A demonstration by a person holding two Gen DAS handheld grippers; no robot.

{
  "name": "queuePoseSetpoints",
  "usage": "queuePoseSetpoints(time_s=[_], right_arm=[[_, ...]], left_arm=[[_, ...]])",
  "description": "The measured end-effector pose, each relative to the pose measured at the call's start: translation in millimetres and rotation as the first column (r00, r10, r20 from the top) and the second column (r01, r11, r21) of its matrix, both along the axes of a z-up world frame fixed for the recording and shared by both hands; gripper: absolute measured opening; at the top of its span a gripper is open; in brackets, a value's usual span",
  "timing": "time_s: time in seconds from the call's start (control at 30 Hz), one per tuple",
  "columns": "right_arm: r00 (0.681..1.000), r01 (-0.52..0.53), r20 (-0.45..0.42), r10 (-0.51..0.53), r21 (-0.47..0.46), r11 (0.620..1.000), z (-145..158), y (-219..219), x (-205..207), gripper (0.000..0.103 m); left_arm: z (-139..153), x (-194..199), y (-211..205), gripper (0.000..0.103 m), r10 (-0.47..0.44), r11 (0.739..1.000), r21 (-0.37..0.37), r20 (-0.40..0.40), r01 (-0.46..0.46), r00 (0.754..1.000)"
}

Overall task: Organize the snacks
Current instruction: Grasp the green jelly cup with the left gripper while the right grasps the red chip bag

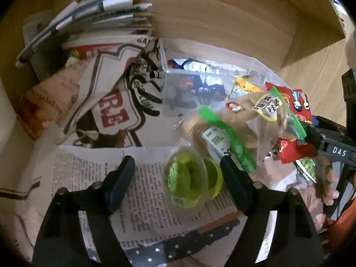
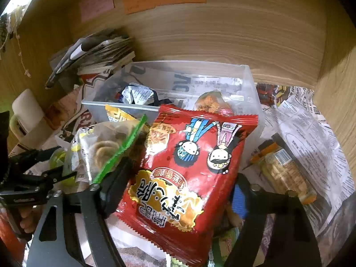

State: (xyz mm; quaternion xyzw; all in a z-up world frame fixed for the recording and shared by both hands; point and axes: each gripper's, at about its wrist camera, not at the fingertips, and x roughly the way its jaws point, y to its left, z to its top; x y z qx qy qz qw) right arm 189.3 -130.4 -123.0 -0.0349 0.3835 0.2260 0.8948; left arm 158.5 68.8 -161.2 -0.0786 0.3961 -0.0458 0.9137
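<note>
My left gripper is open above a green jelly cup that lies on newspaper between its fingers. A clear bag of beige snacks with green strips hangs just ahead of it. My right gripper is open, with a red cartoon snack bag between its fingers; its left finger touches the bag. The clear plastic bin behind holds several snack packets; it also shows in the left wrist view. A yellow packet leans at the bin's front.
A stack of papers and magazines stands at the back left against the wooden wall. Newspaper lines the shelf floor. A cracker pack lies to the right. A wooden side panel closes the right.
</note>
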Motion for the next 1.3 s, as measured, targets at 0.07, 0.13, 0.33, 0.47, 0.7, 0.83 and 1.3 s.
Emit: queuePoseSetpoints(time_s=[0.07,0.13,0.33,0.47,0.7,0.83,1.3], right_arm=[[1.000,0.005,0.009,-0.005,-0.004,1.000,1,-1,-1,0.064],[1.000,0.007,0.010,-0.007,0.002,1.000,1,-1,-2,0.061],[0.999,0.010,0.032,-0.010,0.012,1.000,9,-7,-7,0.046],[0.999,0.005,0.041,-0.006,0.028,1.000,14,-12,-10,0.033],[0.997,-0.003,0.077,0.000,0.047,0.999,25,-16,-21,0.023],[0.995,-0.004,0.103,-0.002,0.058,0.998,31,-18,-26,0.023],[0.971,0.023,0.236,-0.047,0.105,0.994,78,-32,-26,0.023]], left_arm=[[-1,1,-1,0.073,-0.006,1.000,-0.003,-0.002,0.006,1.000],[-1,0,-2,0.063,-0.018,1.000,-0.013,0.005,0.018,1.000],[-1,3,-1,0.047,-0.034,0.999,-0.032,0.014,0.035,0.999],[4,-2,-3,0.044,-0.019,1.000,-0.005,0.034,0.020,0.999],[16,-10,5,0.041,0.006,1.000,-0.009,0.067,-0.006,0.998],[29,-16,8,0.041,0.015,1.000,-0.006,0.099,-0.015,0.995],[76,-4,0,0.041,0.005,1.000,0.028,0.223,-0.011,0.975]])
